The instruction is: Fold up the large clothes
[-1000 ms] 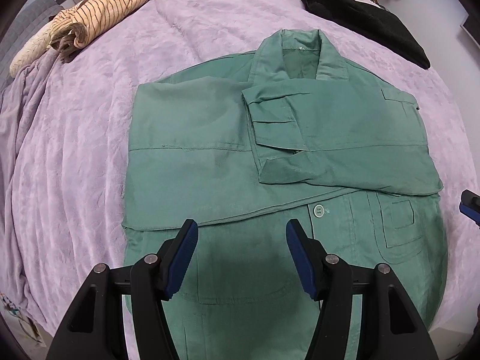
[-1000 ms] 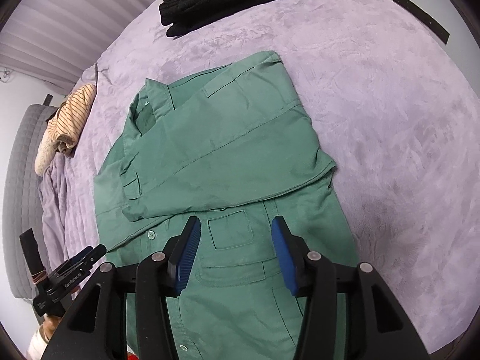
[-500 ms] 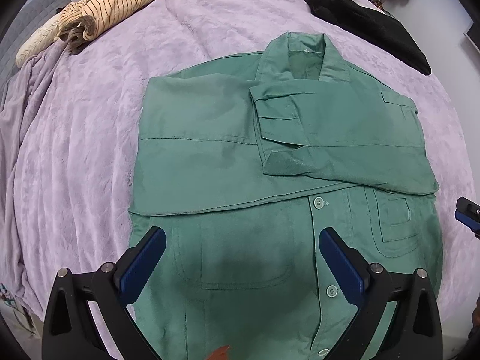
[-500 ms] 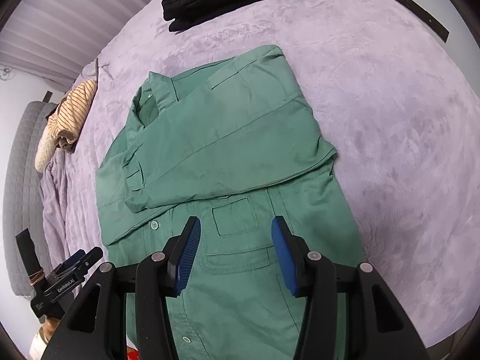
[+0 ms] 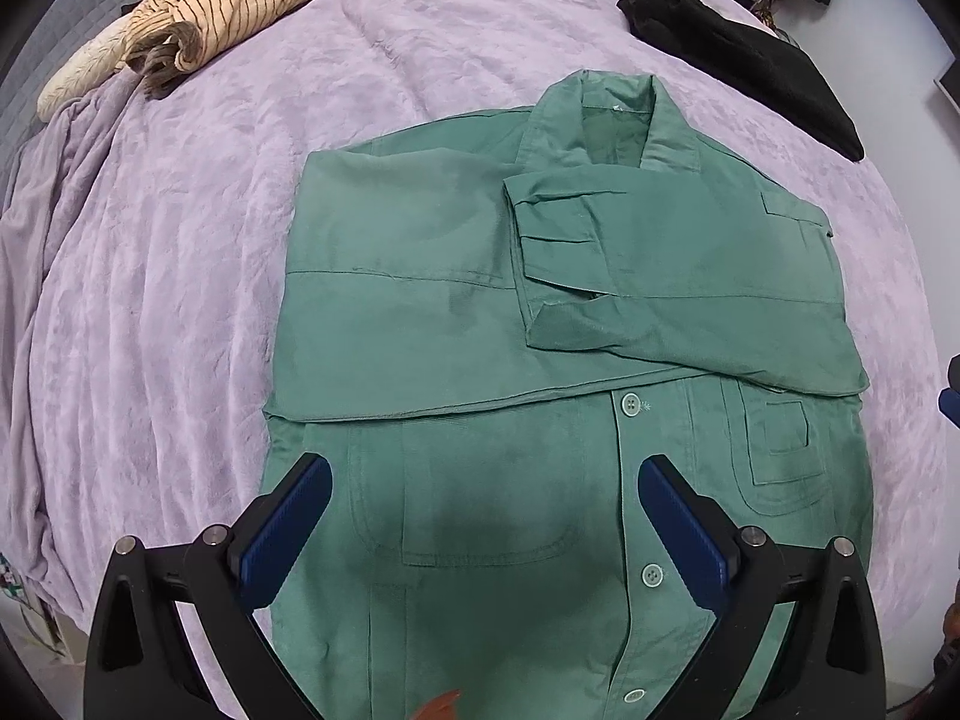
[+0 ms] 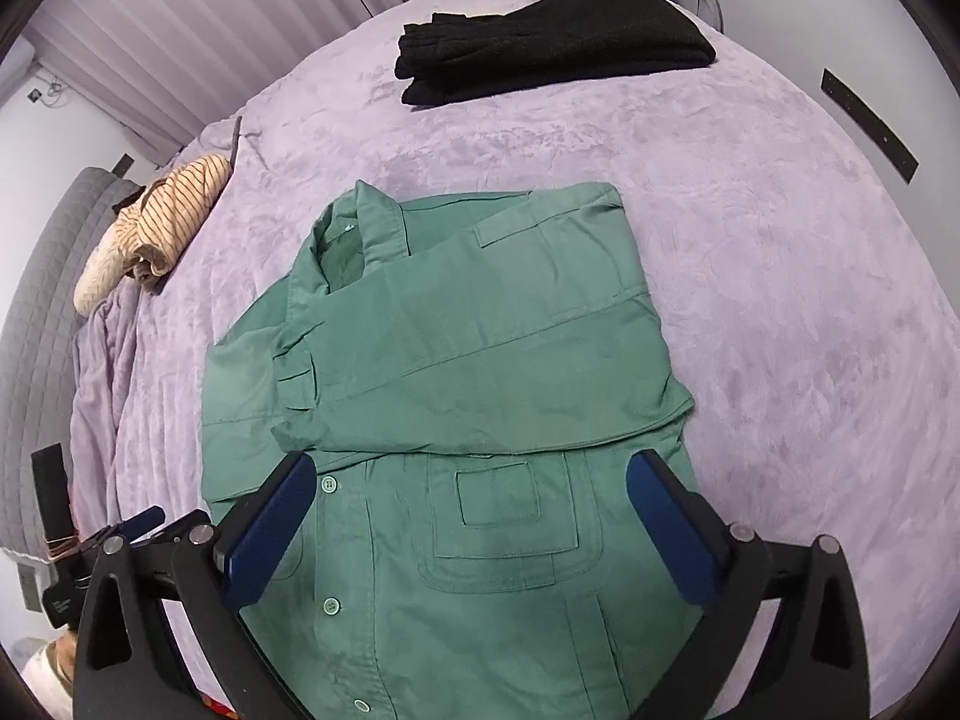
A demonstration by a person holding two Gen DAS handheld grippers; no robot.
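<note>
green jacket (image 5: 456, 324) – flat on purple bedspread (image 5: 180, 276), sleeves folded across chest, long axis collar-to-hem | left gripper (image 5: 483, 516) – wide open, empty, over hem-side left pocket | right gripper (image 6: 471, 516) – wide open, empty, over hem-side right pocket | hem – nearest both.

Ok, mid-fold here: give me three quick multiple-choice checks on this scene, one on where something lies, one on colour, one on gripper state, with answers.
1. Where does the black garment lie relative to the green shirt?
A. On top of it
B. Beyond its collar, apart from it
C. Tucked under its hem

2. What colour is the blanket under the shirt?
A. Lilac
B. White
C. Navy

3. How do the two grippers stand?
A. Both open, holding nothing
B. Both shut on the shirt
C. Left shut, right open

Answers: 1 B, bare blanket separates them. 2 A, pale purple all around. 3 A, the left gripper and right gripper show wide gaps with the shirt lying flat below.
</note>
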